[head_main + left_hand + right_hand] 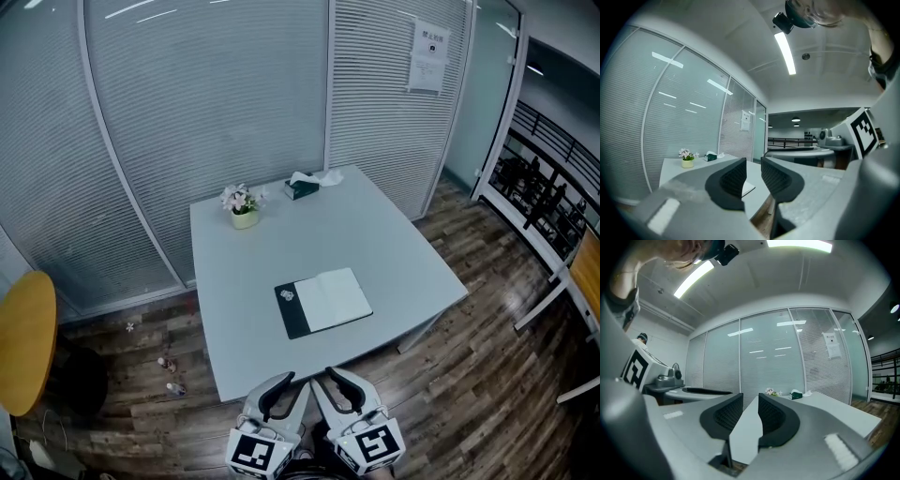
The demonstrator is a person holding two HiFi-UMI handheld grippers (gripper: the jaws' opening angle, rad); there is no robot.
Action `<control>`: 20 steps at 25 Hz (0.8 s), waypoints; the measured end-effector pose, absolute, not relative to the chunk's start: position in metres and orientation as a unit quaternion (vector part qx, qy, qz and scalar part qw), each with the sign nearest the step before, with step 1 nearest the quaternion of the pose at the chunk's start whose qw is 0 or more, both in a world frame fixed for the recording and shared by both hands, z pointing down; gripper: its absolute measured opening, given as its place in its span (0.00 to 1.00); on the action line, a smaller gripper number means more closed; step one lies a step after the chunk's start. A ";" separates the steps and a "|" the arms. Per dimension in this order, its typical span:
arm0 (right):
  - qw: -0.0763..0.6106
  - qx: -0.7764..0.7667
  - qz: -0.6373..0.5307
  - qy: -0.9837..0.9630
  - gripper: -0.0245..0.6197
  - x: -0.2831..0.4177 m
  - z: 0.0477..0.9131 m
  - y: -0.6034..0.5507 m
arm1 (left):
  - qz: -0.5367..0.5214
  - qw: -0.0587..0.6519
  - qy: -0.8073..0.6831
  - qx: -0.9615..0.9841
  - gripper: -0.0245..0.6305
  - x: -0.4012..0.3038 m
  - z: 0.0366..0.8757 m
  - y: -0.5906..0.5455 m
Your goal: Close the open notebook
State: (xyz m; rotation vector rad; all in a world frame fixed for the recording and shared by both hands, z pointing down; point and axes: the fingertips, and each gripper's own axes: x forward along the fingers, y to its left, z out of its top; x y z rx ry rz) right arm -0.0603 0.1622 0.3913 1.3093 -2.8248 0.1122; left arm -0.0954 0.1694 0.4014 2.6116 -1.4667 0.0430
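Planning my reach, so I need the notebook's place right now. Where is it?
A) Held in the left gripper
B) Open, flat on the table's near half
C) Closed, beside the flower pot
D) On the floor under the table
B: the head view shows the notebook lying open and flat on the near half of the table, well apart from the flower pot at the far edge.

No words or numbers can be read anywhere. A white paper notice (pixel 427 56) on the glass partition (pixel 234 94) carries print too small to make out, and the dark cover of the notebook (pixel 323 302) bears a small, illegible pale emblem. The cubes on the left gripper (pixel 289 382) and right gripper (pixel 330 377) show only black-and-white square patterns.
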 end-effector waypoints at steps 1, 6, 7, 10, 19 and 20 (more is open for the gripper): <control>0.014 0.420 0.037 -0.907 0.20 -0.060 0.392 0.155 | 0.015 0.071 -0.488 0.870 0.19 -0.095 0.402 0.162; 0.015 0.414 0.039 -0.909 0.20 -0.054 0.389 0.124 | 0.023 0.053 -0.487 0.872 0.19 -0.089 0.399 0.130; 0.015 0.413 0.039 -0.910 0.20 -0.053 0.388 0.118 | 0.024 0.054 -0.488 0.871 0.19 -0.088 0.399 0.124; 0.015 0.409 0.042 -0.912 0.20 -0.049 0.388 0.100 | 0.027 0.059 -0.490 0.869 0.19 -0.084 0.401 0.106; 0.014 0.384 0.046 -0.922 0.20 -0.041 0.388 0.042 | 0.027 0.061 -0.512 0.856 0.19 -0.077 0.403 0.048; 0.015 0.380 0.046 -0.924 0.20 -0.040 0.388 0.036 | 0.027 0.062 -0.517 0.854 0.19 -0.077 0.403 0.042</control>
